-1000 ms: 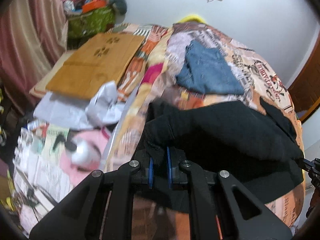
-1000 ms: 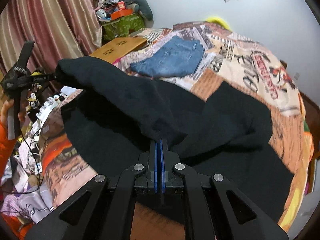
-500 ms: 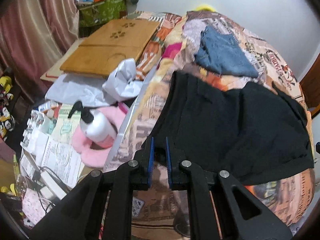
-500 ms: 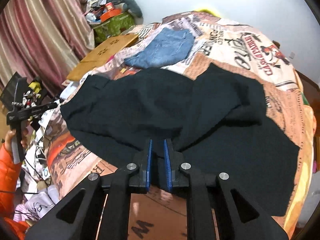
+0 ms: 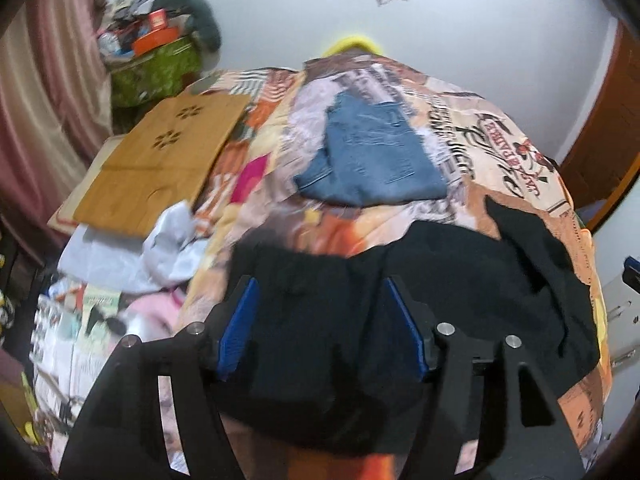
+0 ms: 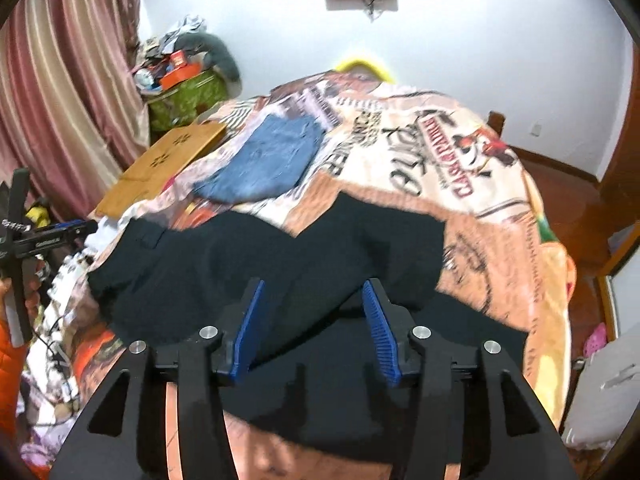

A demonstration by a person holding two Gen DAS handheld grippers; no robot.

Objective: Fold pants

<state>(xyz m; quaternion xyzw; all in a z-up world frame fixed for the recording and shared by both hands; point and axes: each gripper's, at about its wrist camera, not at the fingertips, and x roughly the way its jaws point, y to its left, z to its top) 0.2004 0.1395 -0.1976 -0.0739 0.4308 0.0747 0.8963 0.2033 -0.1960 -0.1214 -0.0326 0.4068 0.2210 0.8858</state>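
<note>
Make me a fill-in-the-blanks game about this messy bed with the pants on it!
1. The pants lying nearest the tools are ____ in colour.
2. The folded jeans farther up the bed are ____.
3. Both the left tool and the right tool have jaws that stand ____.
4. The board beside the bed is made of ____.

Missing words: black; blue; open; wood

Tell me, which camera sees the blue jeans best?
The left wrist view: the folded blue jeans sit near its middle, large, with stitching visible. The right wrist view shows the same jeans smaller, blurrier and off to the left, on the patterned bedspread.
</note>
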